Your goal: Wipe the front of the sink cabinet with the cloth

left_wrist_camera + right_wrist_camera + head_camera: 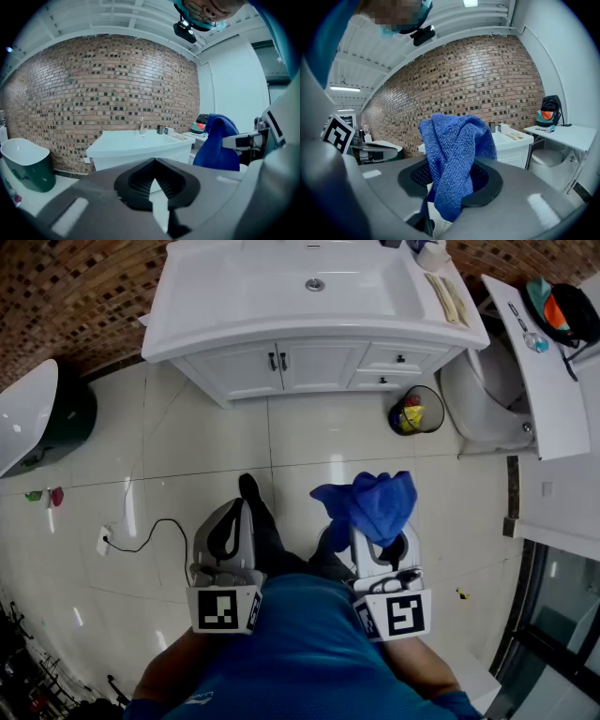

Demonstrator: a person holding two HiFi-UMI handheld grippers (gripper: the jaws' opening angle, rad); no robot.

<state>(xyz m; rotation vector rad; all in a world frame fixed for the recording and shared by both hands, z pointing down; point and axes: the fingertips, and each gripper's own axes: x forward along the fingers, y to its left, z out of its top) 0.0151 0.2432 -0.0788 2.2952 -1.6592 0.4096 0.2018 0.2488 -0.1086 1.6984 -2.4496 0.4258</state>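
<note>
The sink cabinet [281,362] stands against the brick wall [84,296], well ahead of both grippers. On the floor just right of it sits a bin [417,411], then the toilet [483,404], then a table [544,390] bearing what may be a bag [562,310]. A tub [37,418] stands far left. The cloth [370,502] sits between the right gripper's [380,535] jaws, beside the left gripper [228,526].

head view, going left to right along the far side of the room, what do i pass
green and white tub → sink cabinet → waste bin → toilet
</note>
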